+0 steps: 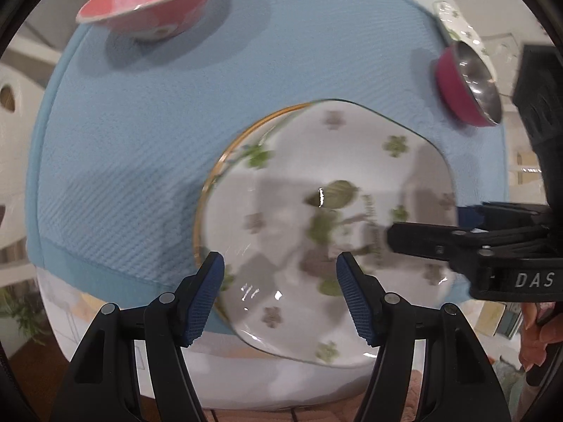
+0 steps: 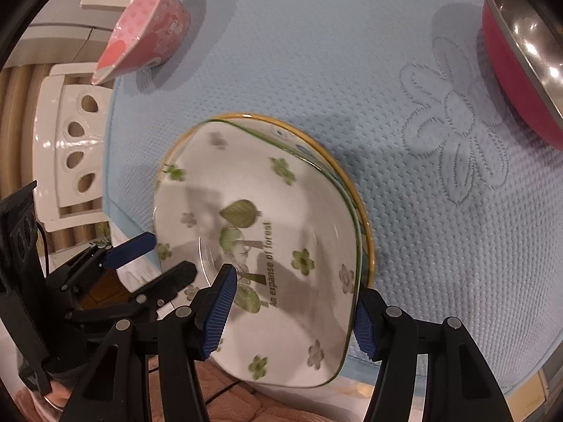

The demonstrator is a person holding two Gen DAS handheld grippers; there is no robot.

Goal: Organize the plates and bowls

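The left gripper [image 1: 279, 302] hangs low over the near edge of a white square plate printed with green leaves and small flowers [image 1: 316, 232], its blue-padded fingers [image 1: 206, 299] spread apart with nothing between them. The right gripper [image 2: 293, 311] reaches in from the right, also spread wide; whether its right pad touches the plate rim is hard to tell. That plate lies on a gold-rimmed round plate [image 2: 355, 193], mostly hidden beneath it, on a light blue quilted mat [image 2: 316, 52] covering the tabletop. Motion blur softens the plate's pattern in the left view. A pink dotted bowl [image 2: 147, 31] sits far left, and a magenta bowl with steel lining [image 2: 520, 56], cut off, far right. The plate reads "An expanse of forest"; the right gripper's body shows "DAS".
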